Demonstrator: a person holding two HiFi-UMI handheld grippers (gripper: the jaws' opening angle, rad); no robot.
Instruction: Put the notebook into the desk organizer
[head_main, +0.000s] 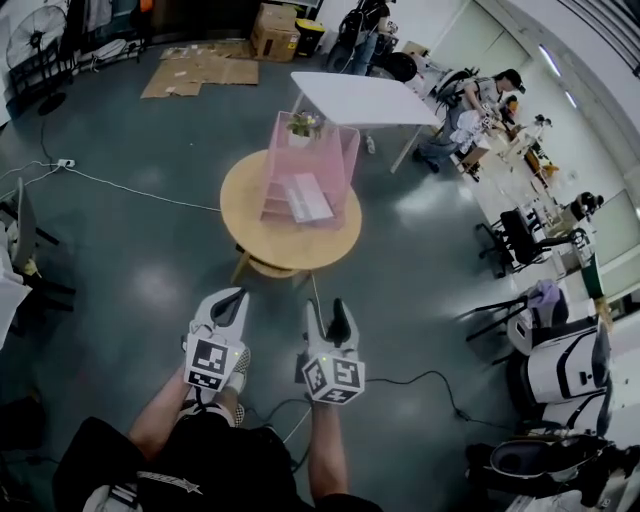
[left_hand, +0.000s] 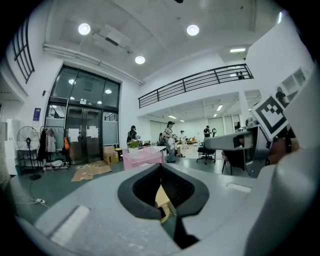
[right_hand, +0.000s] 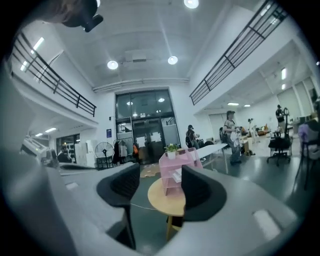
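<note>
Left gripper (head_main: 228, 303) clenched on nothing, right gripper (head_main: 326, 312) released, jaws apart, empty. Well ahead of both: the round worktop (head_main: 250, 215), on it the pink desk organizer (head_main: 300, 150), the notebook (head_main: 308, 198) lying in one of its trays. A clumsy reach could knock it out. A floor cable (head_main: 420, 378) trails right of the grippers and could snag.

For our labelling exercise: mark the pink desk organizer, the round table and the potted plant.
pink desk organizer (head_main: 342, 150), head view, right side wall.
round table (head_main: 300, 252), head view, bare near part of its top.
potted plant (head_main: 304, 124), head view, its leaves.
</note>
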